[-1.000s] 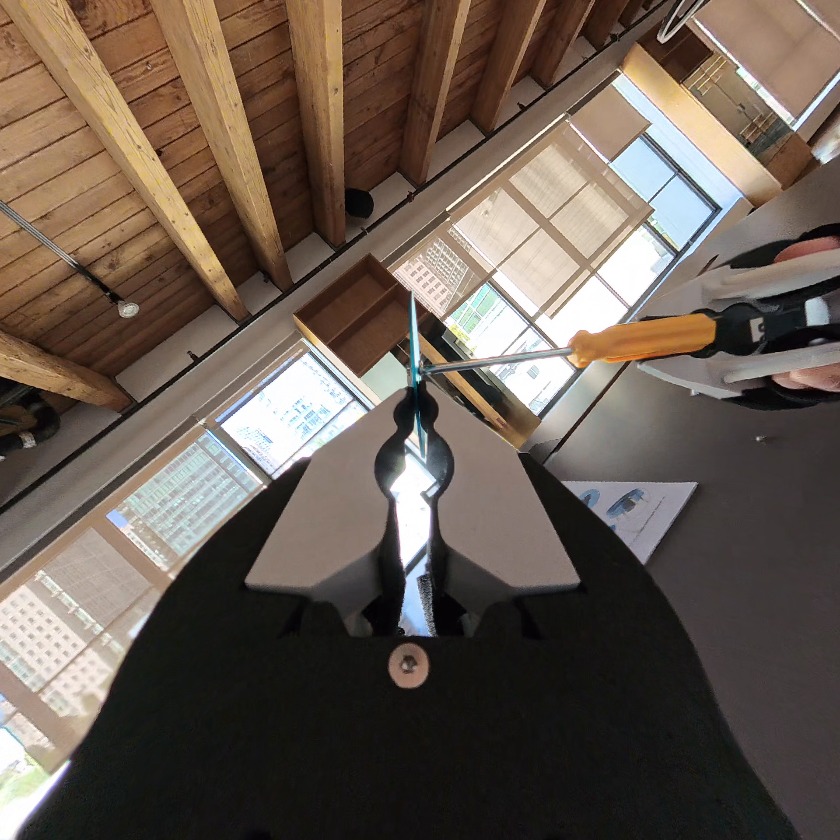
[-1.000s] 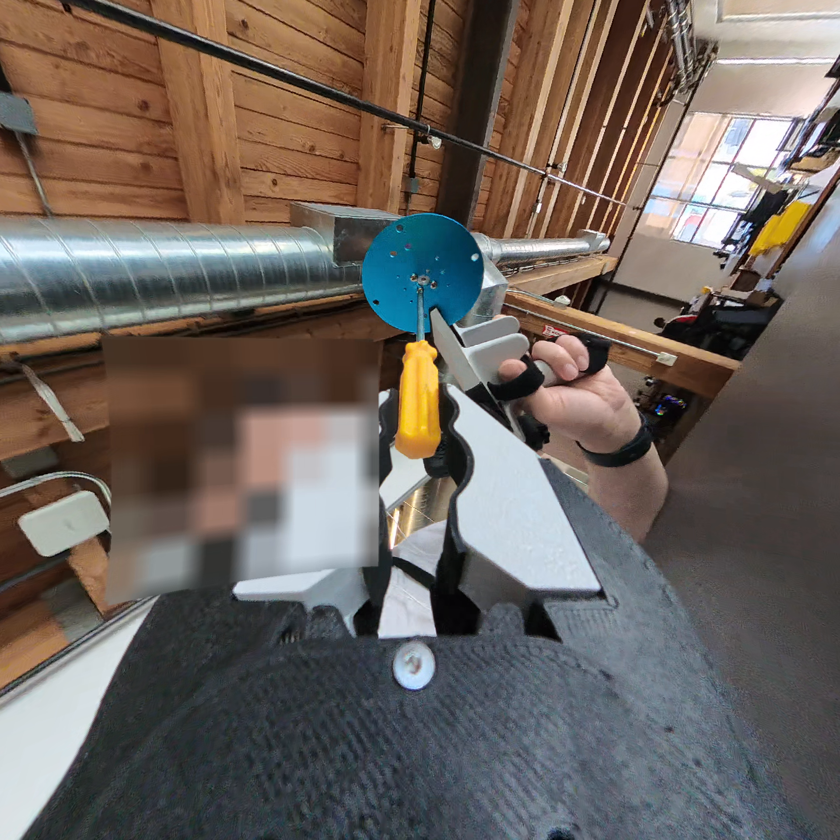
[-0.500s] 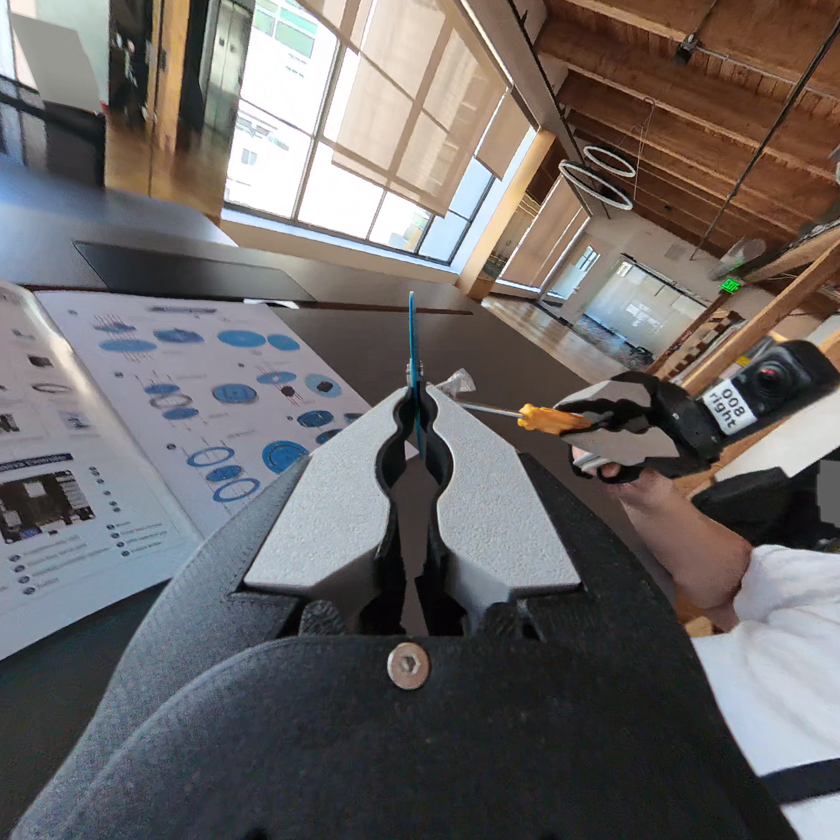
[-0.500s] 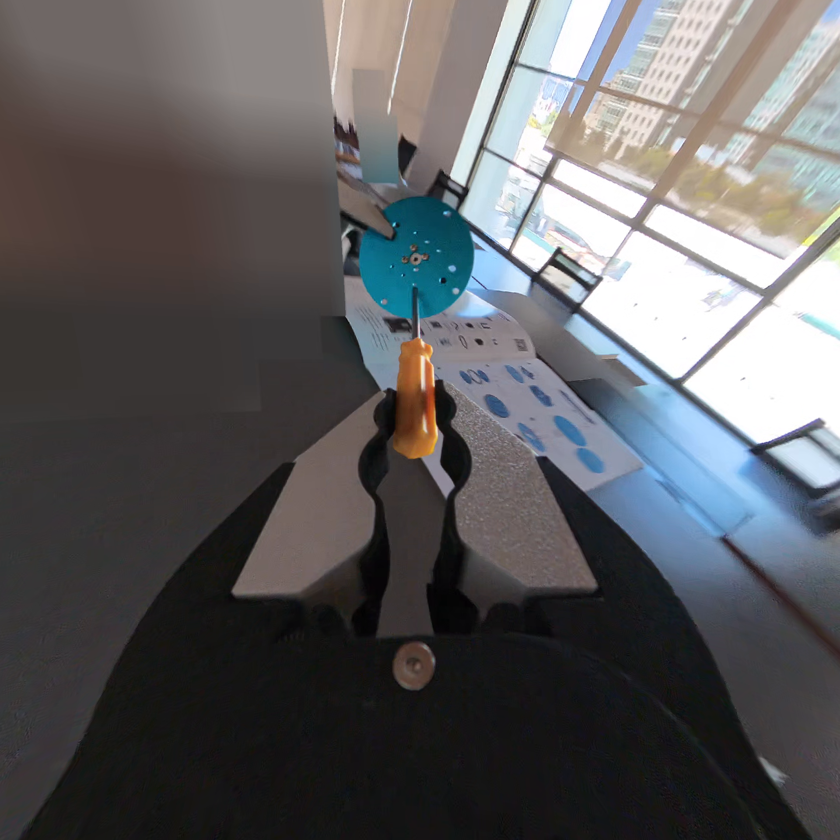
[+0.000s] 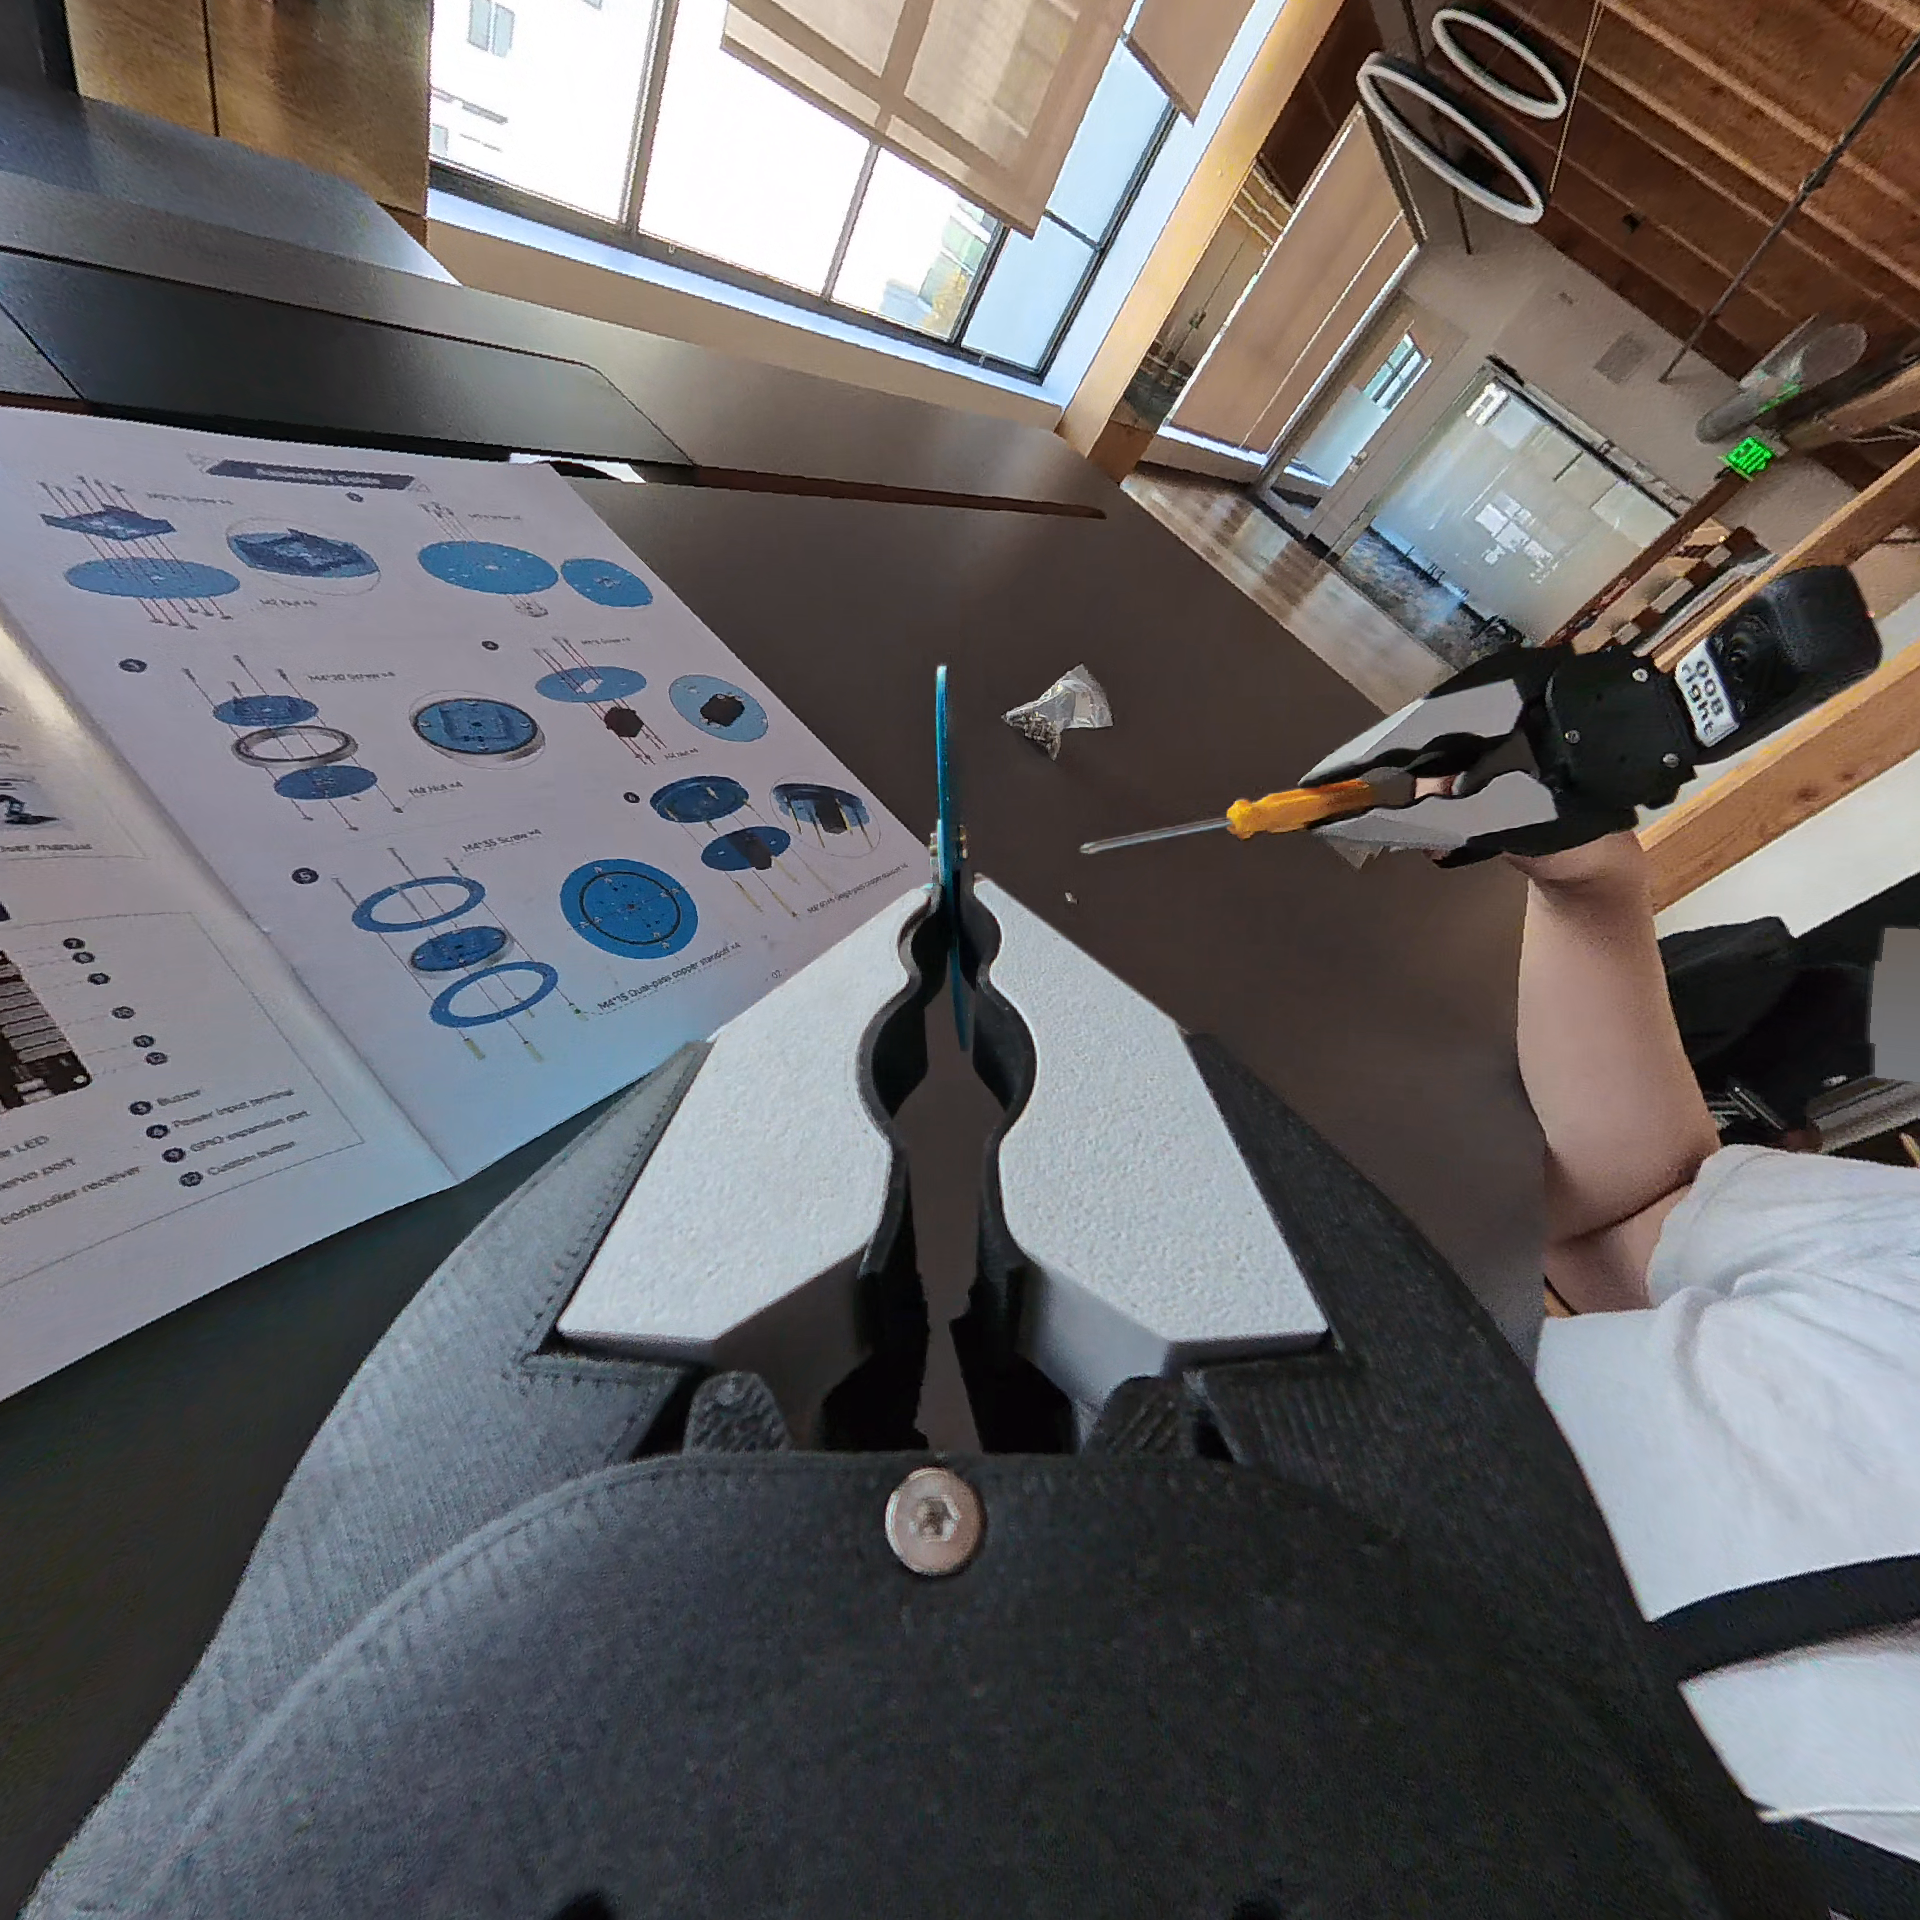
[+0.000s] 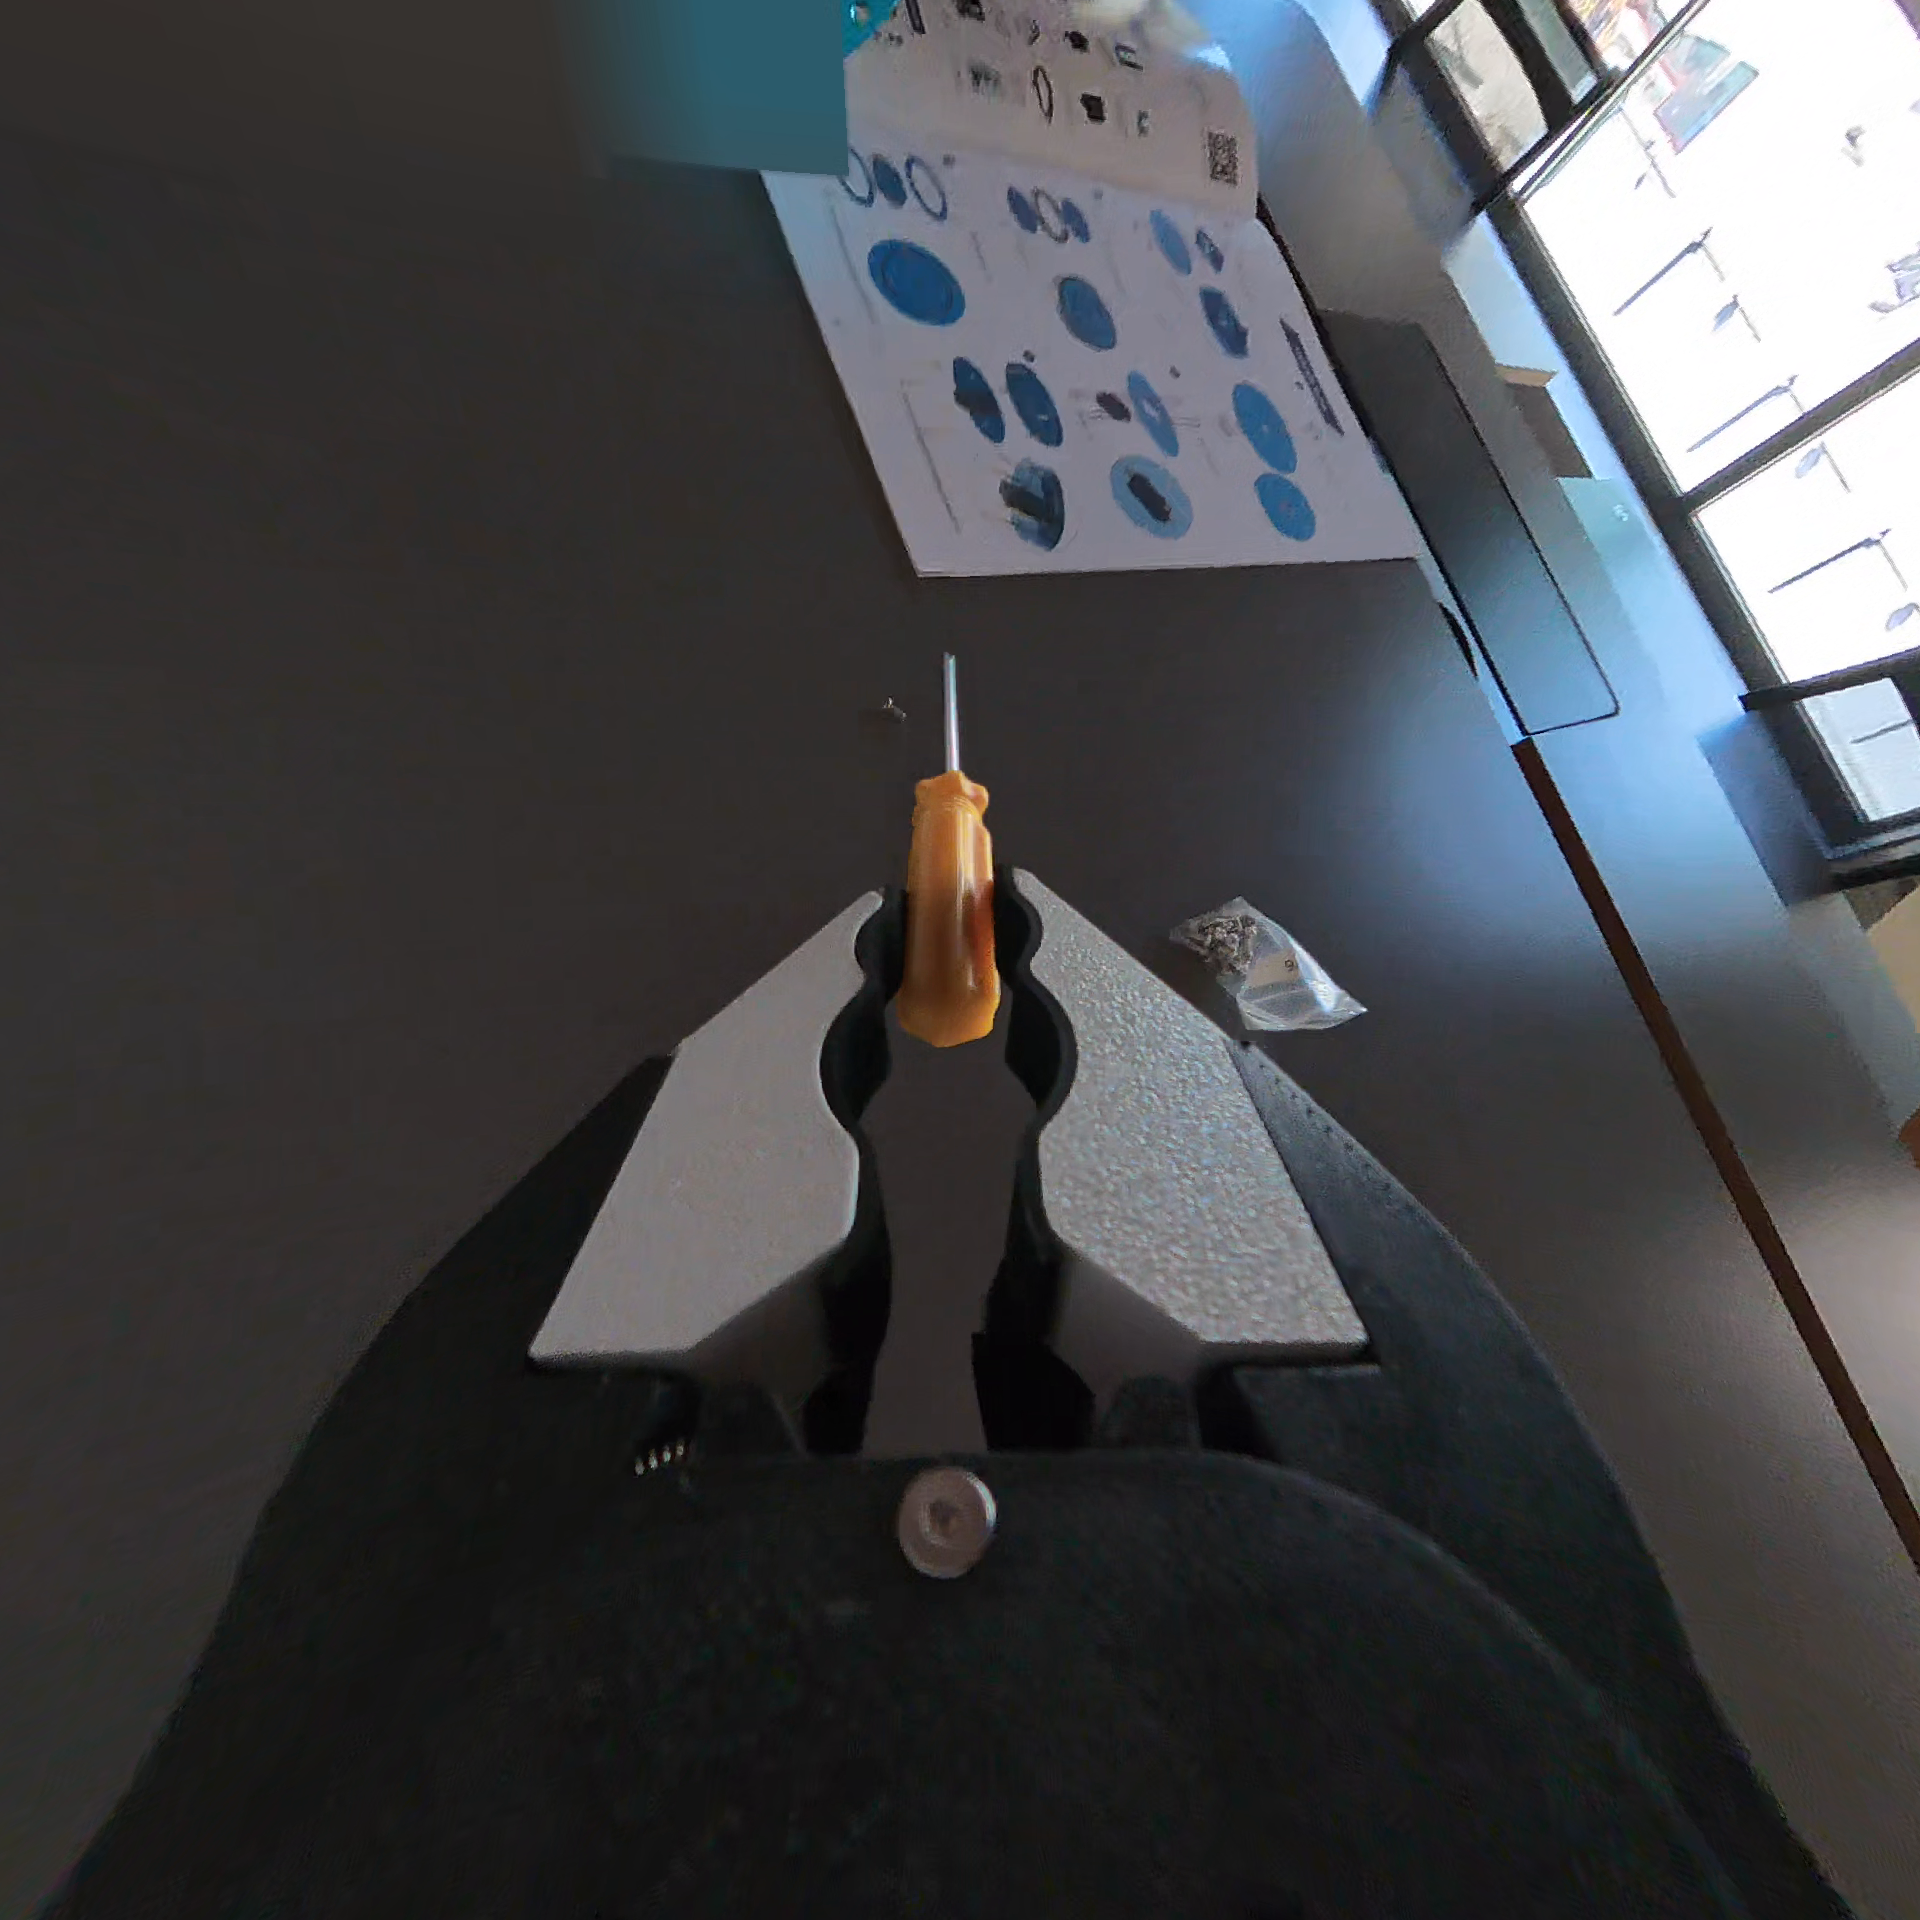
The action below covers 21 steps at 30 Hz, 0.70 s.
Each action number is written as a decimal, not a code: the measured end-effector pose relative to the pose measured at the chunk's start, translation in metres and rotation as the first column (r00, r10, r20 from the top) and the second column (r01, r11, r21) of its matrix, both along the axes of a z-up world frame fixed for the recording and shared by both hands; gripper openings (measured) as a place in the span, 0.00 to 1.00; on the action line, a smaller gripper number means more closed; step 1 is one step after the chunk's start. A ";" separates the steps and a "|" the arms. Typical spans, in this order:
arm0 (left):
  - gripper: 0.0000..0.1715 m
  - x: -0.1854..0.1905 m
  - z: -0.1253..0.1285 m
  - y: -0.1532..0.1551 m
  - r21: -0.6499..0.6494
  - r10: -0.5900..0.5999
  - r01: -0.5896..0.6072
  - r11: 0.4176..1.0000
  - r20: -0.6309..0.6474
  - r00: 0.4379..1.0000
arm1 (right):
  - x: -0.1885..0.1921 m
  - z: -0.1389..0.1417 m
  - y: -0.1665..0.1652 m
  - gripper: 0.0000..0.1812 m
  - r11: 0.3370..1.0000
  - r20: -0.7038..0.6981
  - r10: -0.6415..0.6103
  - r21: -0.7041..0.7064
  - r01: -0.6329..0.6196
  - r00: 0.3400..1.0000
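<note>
My left gripper (image 5: pixel 948 902) is shut on a thin blue disc (image 5: pixel 942 769), held edge-on and upright above the dark table (image 5: pixel 1195 665). My right gripper (image 6: pixel 948 894) is shut on the orange handle of a screwdriver (image 6: pixel 948 914); its metal shaft points forward over the table. In the left wrist view the right gripper (image 5: pixel 1340 805) and the screwdriver (image 5: pixel 1278 808) are to the right of the disc, the tip a short way clear of it. A tiny loose screw (image 6: pixel 891 711) lies on the table just left of the shaft tip; it also shows in the left wrist view (image 5: pixel 1070 898).
An open instruction booklet (image 5: pixel 343 790) with blue diagrams lies on the table, also in the right wrist view (image 6: pixel 1101 384). A small clear bag of screws (image 5: pixel 1060 712) lies beyond the disc; it also shows in the right wrist view (image 6: pixel 1262 966). A person's arm (image 5: pixel 1600 1049) and white sleeve are at right. One gripper's finger ends stand about 30 cm off the other's.
Both grippers have swung down from pointing at the ceiling to the table. The screwdriver tip has drawn back from the blue disc, which it touched before. A small screw now lies on the table.
</note>
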State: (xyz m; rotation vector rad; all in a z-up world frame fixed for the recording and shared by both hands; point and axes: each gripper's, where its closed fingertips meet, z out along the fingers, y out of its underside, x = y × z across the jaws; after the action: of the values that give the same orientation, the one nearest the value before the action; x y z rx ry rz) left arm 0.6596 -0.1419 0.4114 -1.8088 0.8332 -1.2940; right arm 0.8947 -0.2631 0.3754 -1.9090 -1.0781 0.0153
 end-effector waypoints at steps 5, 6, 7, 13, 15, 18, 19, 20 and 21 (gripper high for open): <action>0.00 0.001 -0.004 0.000 0.018 0.012 -0.012 1.000 -0.027 1.000 | -0.009 0.008 -0.003 0.09 0.997 -0.026 -0.079 -0.012 0.079 0.997; 0.00 0.001 -0.005 0.000 0.020 0.015 -0.015 1.000 -0.033 0.999 | -0.013 0.010 -0.004 0.09 0.992 -0.026 -0.128 0.012 0.129 0.991; 0.00 0.001 -0.005 0.000 0.023 0.016 -0.015 1.000 -0.035 0.999 | -0.018 0.009 -0.007 0.09 0.983 -0.032 -0.185 0.016 0.185 0.982; 0.00 -0.001 -0.012 0.007 0.030 0.053 -0.052 0.998 -0.052 0.997 | -0.052 -0.013 -0.029 0.08 0.871 -0.280 -0.487 -0.087 0.483 0.828; 0.00 0.001 -0.014 0.005 0.003 0.039 -0.039 0.999 -0.046 0.998 | -0.059 -0.019 -0.032 0.06 0.847 -0.287 -0.523 -0.065 0.528 0.803; 0.00 0.005 -0.017 0.002 -0.022 0.019 -0.020 1.000 -0.042 0.999 | -0.067 -0.021 -0.035 0.06 0.832 -0.213 -0.529 0.063 0.552 0.822; 0.00 0.006 -0.019 0.001 -0.028 0.013 -0.014 1.000 -0.043 0.999 | -0.068 -0.022 -0.036 0.06 0.827 -0.181 -0.531 0.103 0.553 0.828; 0.00 0.006 -0.020 0.000 -0.034 0.010 -0.011 0.999 -0.044 0.999 | -0.070 -0.024 -0.037 0.06 0.827 -0.158 -0.529 0.122 0.548 0.834; 0.00 0.007 -0.022 -0.001 -0.041 0.005 -0.007 0.999 -0.046 0.999 | -0.070 -0.028 -0.037 0.06 0.825 -0.144 -0.534 0.127 0.551 0.833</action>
State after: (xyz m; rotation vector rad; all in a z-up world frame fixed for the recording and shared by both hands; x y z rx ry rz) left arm 0.6668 -0.1426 0.3897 -1.8776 0.8308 -1.2786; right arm 0.8248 -0.3001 0.3477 -1.9758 -0.4170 -0.2878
